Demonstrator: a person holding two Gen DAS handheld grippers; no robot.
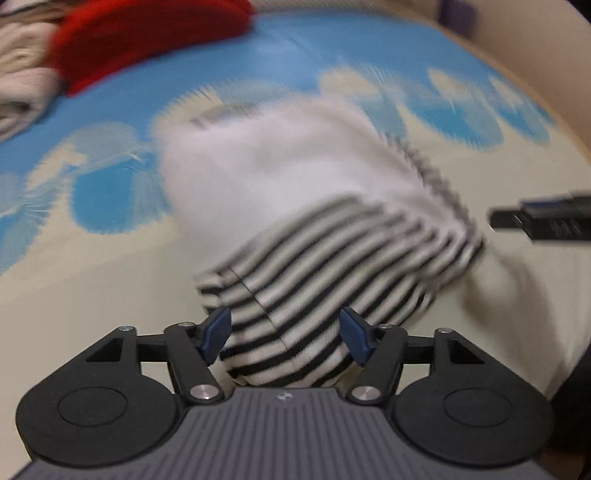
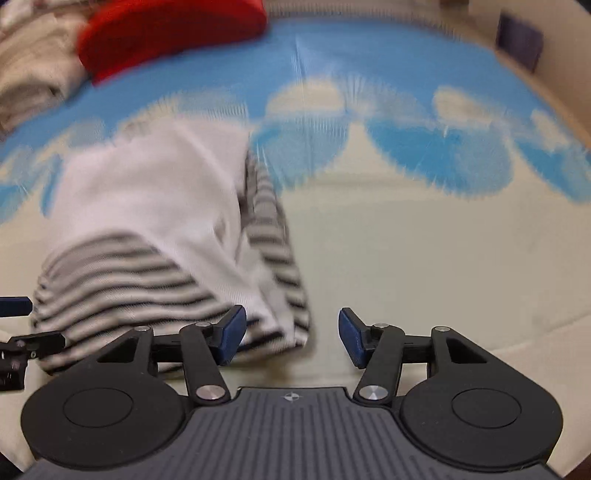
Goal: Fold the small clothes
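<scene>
A small white garment with black-and-white striped sleeves [image 1: 288,177] lies folded on the blue and cream patterned cover [image 1: 110,240]. My left gripper [image 1: 286,334] is open just above its near striped end, which shows between the two blue pads without being pressed. In the right wrist view the same garment [image 2: 155,192] lies to the left. My right gripper [image 2: 291,334] is open at its near right corner, with the striped edge just inside the left pad [image 2: 232,332]. One finger of the right gripper [image 1: 535,221] shows at the right edge of the left wrist view. Both views are blurred.
A red garment [image 2: 173,33] and a pile of cream clothes [image 2: 33,66] lie at the far left of the cover. A beige edge [image 1: 535,74] borders the cover on the right, with a purple object [image 2: 521,40] beyond it.
</scene>
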